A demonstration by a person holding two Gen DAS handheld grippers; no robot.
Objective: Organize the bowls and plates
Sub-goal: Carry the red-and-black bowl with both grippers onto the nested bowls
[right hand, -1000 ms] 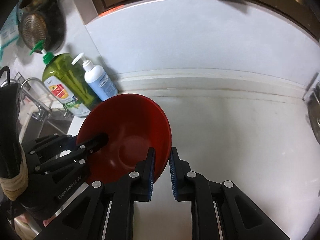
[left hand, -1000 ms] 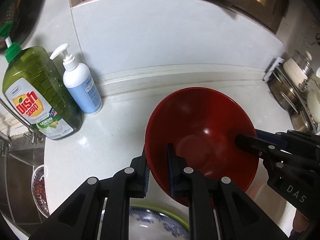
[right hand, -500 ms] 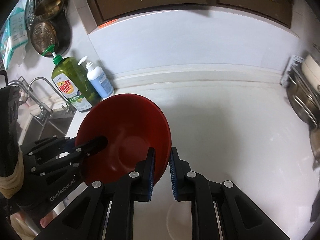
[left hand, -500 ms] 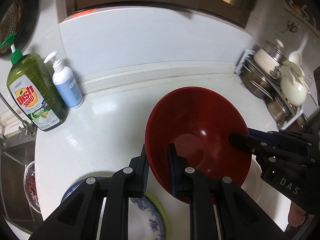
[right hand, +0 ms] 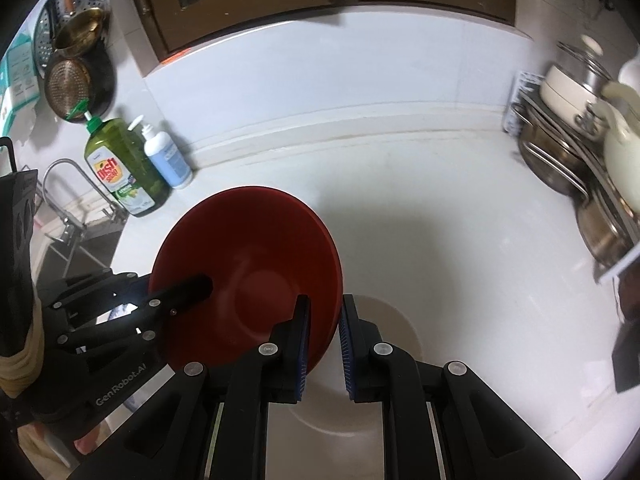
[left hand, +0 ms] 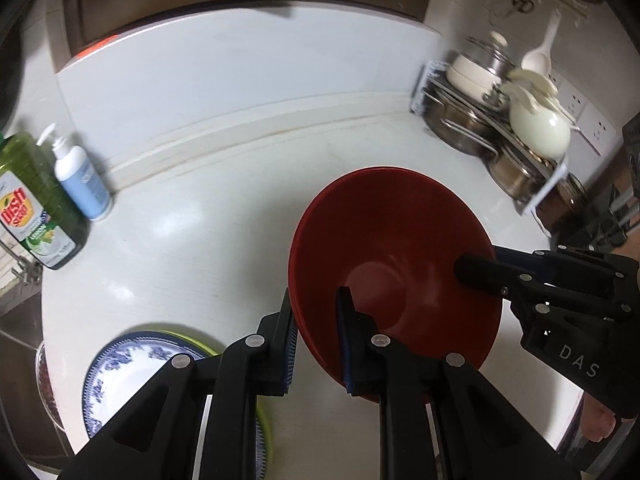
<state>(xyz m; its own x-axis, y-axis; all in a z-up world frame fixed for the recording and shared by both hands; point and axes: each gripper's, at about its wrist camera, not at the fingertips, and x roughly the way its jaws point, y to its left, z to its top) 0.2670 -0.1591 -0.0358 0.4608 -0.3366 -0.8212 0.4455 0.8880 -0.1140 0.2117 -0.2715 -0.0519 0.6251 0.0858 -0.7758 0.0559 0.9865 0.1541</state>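
Countertop [left hand: 224, 208]: white, glossy, runs back to a white backsplash; carries everything below.
Pot rack [left hand: 492, 136]: far right of the counter, wire frame stacked with steel pots, cream lidded pans and a white ladle; slightly blurred.
Red bowl [left hand: 392, 264]: held up off the counter between both grippers, tilted, inside facing the cameras. A second red rim edge shows at its back, could be two nested bowls, cannot tell.
Left gripper [left hand: 316, 336]: jaws clamped on the bowl's near-left rim, one blue pad inside, one outside.
Right gripper [right hand: 323, 338]: jaws clamped on the bowl's right rim, same way, one pad each side; in the left wrist view its finger reaches into the bowl from the right.
Blue-and-white plate [left hand: 132, 376]: flat on the counter, lower left, under the left gripper; sits on top of a green-rimmed plate [left hand: 262, 428] whose edge peeks out on the right.
Cream plate [right hand: 384, 364]: flat on the counter directly under the right gripper, partly hidden by it and by the bowl.
Dish soap bottle [right hand: 120, 168]: green, upright, back left by the faucet [right hand: 68, 188].
Pump bottle [right hand: 166, 158]: white and blue, upright, just beside the dish soap on its right.
Strainers [right hand: 72, 68]: hang on the wall above the soap.
Person's hand [left hand: 596, 424]: fingertips only, under the right gripper's body.
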